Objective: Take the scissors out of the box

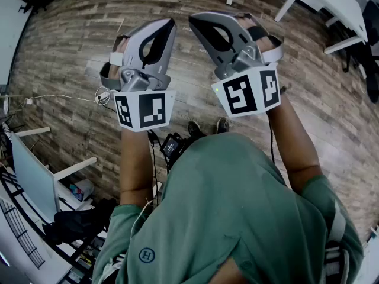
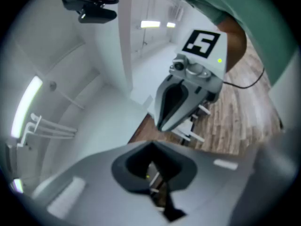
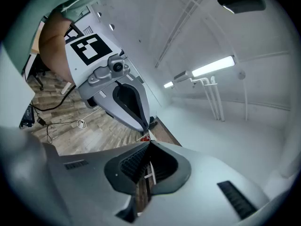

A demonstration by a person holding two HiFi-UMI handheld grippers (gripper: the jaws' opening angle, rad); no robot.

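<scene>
No scissors and no box show in any view. In the head view a person holds both grippers up side by side over a wooden floor, pointing away from the body. The left gripper [image 1: 170, 22] has its jaws together with nothing between them. The right gripper [image 1: 192, 19] is also shut and empty. In the left gripper view its own jaws [image 2: 151, 145] meet at the tip, and the right gripper [image 2: 159, 125] hangs just ahead. In the right gripper view its own jaws [image 3: 149, 144] are closed, with the left gripper [image 3: 146, 125] close in front.
Wooden plank floor [image 1: 71, 52] lies below. White table legs [image 1: 331, 22] stand at the top right, a white desk [image 1: 35, 182] and a black bag [image 1: 77, 223] at the lower left. A white cable [image 1: 59, 97] runs across the floor. The gripper views show white walls and ceiling lights [image 3: 211, 66].
</scene>
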